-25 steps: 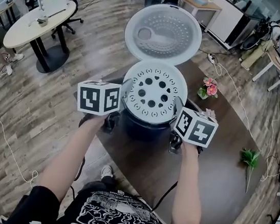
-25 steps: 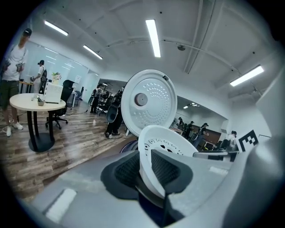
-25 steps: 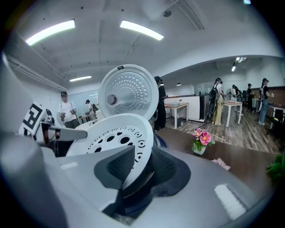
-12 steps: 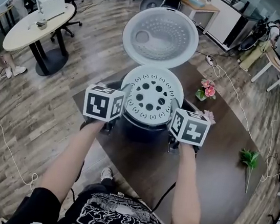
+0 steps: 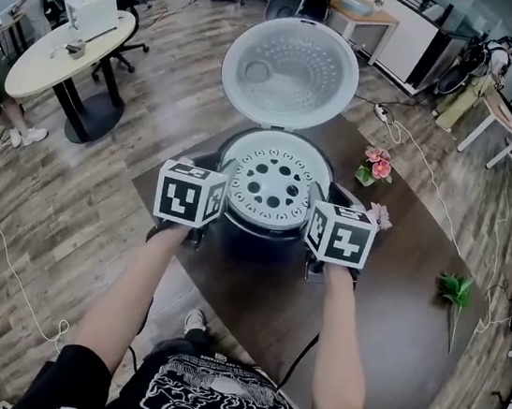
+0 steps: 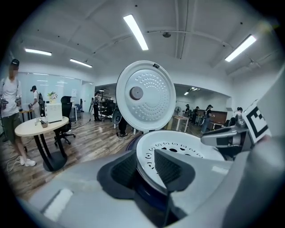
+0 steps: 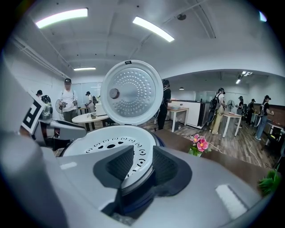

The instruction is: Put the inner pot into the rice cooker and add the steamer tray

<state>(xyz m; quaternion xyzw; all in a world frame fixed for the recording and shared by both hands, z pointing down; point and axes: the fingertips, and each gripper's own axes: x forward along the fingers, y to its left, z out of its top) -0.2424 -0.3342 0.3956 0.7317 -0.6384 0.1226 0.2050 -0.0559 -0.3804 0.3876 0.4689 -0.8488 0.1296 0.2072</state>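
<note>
Currently the dark brown surface is standing on a wood-plank floor in an open office. It is carrying the rice cooker, some pink flowers and a green sprig near its right edge. A round table is standing off to the left, and people are standing about at the back.

Compared with a second ago, the steamer tray is sitting lower. It was being held above the cooker's mouth, and it is now resting down inside the rim, below the raised lid.

The left tool has just been opening its jaws. They are standing narrowly apart with the tray's left rim between them, the pads not pressing on it. The right tool is likewise standing narrowly open around the right rim.

The tray is showing white, round and level, with larger holes around its middle and smaller ones nearer the edge.
</note>
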